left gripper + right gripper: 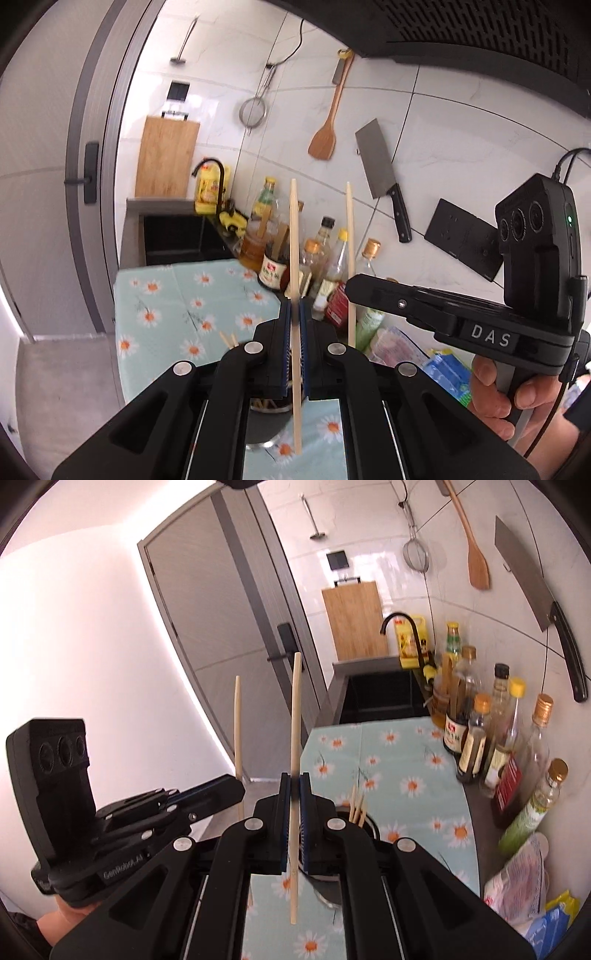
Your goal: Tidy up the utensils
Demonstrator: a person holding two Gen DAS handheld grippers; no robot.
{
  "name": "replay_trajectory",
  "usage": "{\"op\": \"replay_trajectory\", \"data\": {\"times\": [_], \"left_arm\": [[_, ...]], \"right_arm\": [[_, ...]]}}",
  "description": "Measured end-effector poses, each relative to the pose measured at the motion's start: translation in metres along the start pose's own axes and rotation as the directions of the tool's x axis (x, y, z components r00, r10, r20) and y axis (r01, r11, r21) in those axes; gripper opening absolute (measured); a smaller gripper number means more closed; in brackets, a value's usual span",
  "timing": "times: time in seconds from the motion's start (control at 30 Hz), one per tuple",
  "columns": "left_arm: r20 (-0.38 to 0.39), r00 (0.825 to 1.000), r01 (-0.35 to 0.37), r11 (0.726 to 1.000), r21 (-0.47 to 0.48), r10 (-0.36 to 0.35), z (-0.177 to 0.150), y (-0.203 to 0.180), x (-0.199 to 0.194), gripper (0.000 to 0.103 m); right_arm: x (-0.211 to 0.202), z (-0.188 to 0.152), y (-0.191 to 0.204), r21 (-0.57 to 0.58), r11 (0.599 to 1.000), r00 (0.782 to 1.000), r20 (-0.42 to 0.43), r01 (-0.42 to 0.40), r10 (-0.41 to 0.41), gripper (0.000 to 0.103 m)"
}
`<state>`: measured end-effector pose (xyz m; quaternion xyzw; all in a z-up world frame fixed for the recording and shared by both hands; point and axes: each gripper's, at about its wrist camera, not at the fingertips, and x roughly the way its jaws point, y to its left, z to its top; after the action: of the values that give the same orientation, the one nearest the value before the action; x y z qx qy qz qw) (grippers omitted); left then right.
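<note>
The counter [384, 775] carries a light green cloth with daisies, and along the tiled wall stands a row of bottles [476, 738], with a sink [380, 698] at the far end. On the cloth, just under both grippers, there is a dark round holder [364, 829] with several wooden chopsticks [357, 806] standing in it; this seems to be the place where the utensils belong or come from, I cannot tell which. The left gripper [294, 321] is closed on one chopstick [294, 229], which stands nearly upright between its blue pads, with a long part above and a shorter part below. The right gripper [294, 794] is closed in the same way on a second chopstick [295, 709], also almost vertical. Both sticks hang in the air above the cloth, near the holder but not touching it. In my judgement the task is in the middle: two chopsticks are in hand and not yet put down, and some others are in the holder. What remains is to bring this pair to its place and release it.
</note>
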<state>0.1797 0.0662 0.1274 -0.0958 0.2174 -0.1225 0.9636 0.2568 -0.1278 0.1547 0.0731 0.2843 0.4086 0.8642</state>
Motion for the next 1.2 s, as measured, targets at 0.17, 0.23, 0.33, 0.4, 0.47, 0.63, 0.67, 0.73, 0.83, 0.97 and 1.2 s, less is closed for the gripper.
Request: {"op": "replay_trajectory", "data": {"times": [0.17, 0.23, 0.33, 0.4, 0.47, 0.63, 0.67, 0.73, 0.83, 0.97, 1.2], "left_arm": [[0.093, 0.995, -0.029, 0.998, 0.051, 0.024, 0.008, 0.002, 0.007, 0.004], [0.117, 0.993, -0.041, 0.997, 0.062, 0.033, 0.01, 0.003, 0.01, 0.004], [0.142, 0.989, -0.048, 0.997, 0.065, 0.038, 0.012, 0.006, 0.015, 0.004], [0.147, 0.989, -0.039, 0.998, 0.058, 0.03, 0.013, 0.008, 0.019, 0.004], [0.16, 0.987, -0.042, 0.998, 0.056, 0.033, 0.013, 0.01, 0.022, 0.004], [0.186, 0.981, -0.059, 0.997, 0.053, 0.048, 0.01, 0.017, 0.032, 0.004], [0.19, 0.98, -0.062, 0.997, 0.046, 0.052, 0.009, 0.02, 0.033, 0.004], [0.179, 0.983, -0.055, 0.998, 0.025, 0.049, 0.009, 0.025, 0.036, 0.004], [0.16, 0.986, -0.053, 0.999, -0.002, 0.053, 0.008, 0.031, 0.041, 0.005], [0.137, 0.989, -0.05, 0.999, -0.009, 0.051, 0.007, 0.036, 0.043, 0.006], [0.128, 0.99, -0.053, 0.998, -0.028, 0.056, 0.006, 0.038, 0.037, 0.02]], "right_arm": [[0.008, 0.01, -0.008, -0.007, 1.0, 0.997, 0.079, -0.011, 0.012, 0.006], [0.008, 0.013, -0.011, -0.007, 1.0, 0.993, 0.115, -0.006, 0.006, 0.006], [0.009, 0.015, -0.016, -0.009, 1.0, 0.987, 0.163, 0.004, -0.002, 0.006], [0.014, 0.016, -0.023, 0.004, 1.0, 0.986, 0.166, -0.003, 0.002, 0.006], [0.017, 0.017, -0.03, 0.021, 1.0, 0.984, 0.179, -0.005, 0.001, 0.006], [0.028, 0.017, -0.042, 0.06, 0.998, 0.984, 0.176, -0.031, 0.02, 0.006], [0.031, 0.016, -0.044, 0.064, 0.997, 0.985, 0.171, -0.03, 0.019, 0.006], [0.034, 0.015, -0.045, 0.062, 0.997, 0.986, 0.166, -0.034, 0.023, 0.006], [0.04, 0.012, -0.048, 0.067, 0.997, 0.989, 0.144, -0.027, 0.017, 0.012], [0.044, 0.006, -0.051, 0.089, 0.996, 0.991, 0.132, -0.031, 0.019, 0.022], [0.035, 0.004, -0.049, 0.093, 0.995, 0.991, 0.132, -0.028, 0.015, 0.024]]}}
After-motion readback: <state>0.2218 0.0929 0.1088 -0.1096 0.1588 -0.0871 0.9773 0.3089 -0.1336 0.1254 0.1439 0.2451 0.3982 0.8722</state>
